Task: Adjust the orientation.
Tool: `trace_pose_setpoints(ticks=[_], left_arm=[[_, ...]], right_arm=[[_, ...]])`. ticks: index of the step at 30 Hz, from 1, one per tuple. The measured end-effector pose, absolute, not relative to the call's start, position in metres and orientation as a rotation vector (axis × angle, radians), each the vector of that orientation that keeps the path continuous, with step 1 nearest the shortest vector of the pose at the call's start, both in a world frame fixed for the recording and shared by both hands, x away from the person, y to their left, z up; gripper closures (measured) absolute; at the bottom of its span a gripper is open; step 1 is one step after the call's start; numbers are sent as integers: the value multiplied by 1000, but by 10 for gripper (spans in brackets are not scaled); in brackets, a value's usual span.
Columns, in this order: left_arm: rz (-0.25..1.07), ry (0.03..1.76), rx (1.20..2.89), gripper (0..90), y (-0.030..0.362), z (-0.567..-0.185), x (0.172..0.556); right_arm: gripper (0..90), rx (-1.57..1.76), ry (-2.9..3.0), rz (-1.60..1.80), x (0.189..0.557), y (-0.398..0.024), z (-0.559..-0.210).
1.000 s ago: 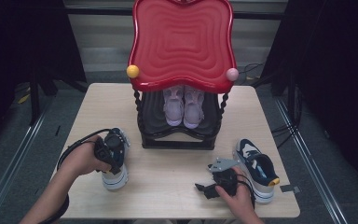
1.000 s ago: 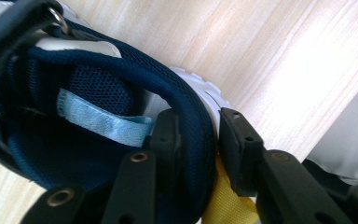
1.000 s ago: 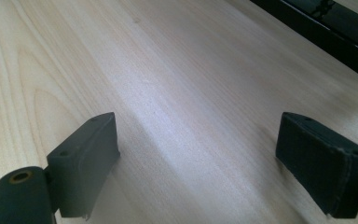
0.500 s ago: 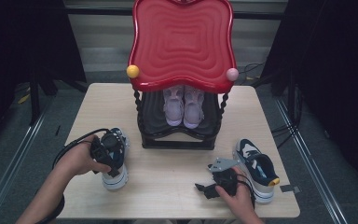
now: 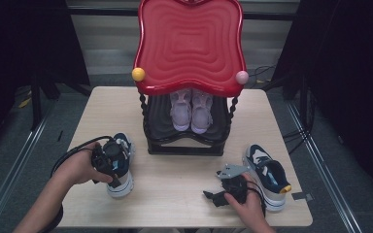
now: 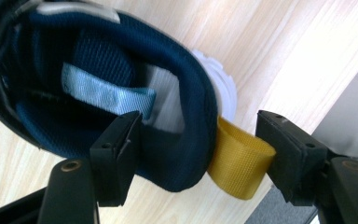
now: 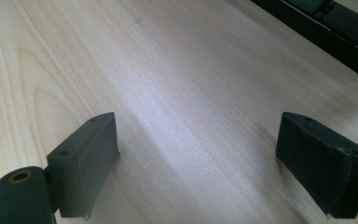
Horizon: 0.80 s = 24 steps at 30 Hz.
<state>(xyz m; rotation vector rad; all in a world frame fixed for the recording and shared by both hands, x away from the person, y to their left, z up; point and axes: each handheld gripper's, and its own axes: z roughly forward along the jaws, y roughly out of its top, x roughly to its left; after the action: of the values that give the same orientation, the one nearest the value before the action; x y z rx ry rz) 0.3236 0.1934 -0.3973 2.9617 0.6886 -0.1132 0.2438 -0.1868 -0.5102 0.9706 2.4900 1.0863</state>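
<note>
since a second ago our left gripper [image 6: 198, 154] jaws have been opening; they are now straddling the navy shoe's [image 5: 119, 167] padded heel collar and yellow pull loop [image 6: 240, 163] without pressing, the shoe resting on the tabletop [image 5: 175, 194] front-left. we are judging a straight lift-off best, sparing the soft mesh. our right gripper [image 7: 209, 163] is hanging wide open, empty, over pale woodgrain.

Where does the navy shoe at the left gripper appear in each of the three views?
High view: the navy shoe sits at the table's near left, under the left gripper.
Left gripper view: its heel collar lies between the jaws, which have just been opening; the yellow heel loop is beside one pad.
Right gripper view: not in it.
Shared landmark: the light wooden table.
</note>
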Motion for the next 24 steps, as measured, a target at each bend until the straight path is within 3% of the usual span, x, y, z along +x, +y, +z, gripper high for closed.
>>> trace_pose_setpoints(ticks=[6,15,24], left_arm=[[-87,610,3036,420,189,-400,324],[-130,626,2980,702,181,-396,324],[-183,726,2948,704,179,-396,327]], right_arm=[[121,971,2490,1086,244,-187,-510],[121,971,2490,1086,244,-187,-510],[121,970,2490,1086,244,-187,-510]])
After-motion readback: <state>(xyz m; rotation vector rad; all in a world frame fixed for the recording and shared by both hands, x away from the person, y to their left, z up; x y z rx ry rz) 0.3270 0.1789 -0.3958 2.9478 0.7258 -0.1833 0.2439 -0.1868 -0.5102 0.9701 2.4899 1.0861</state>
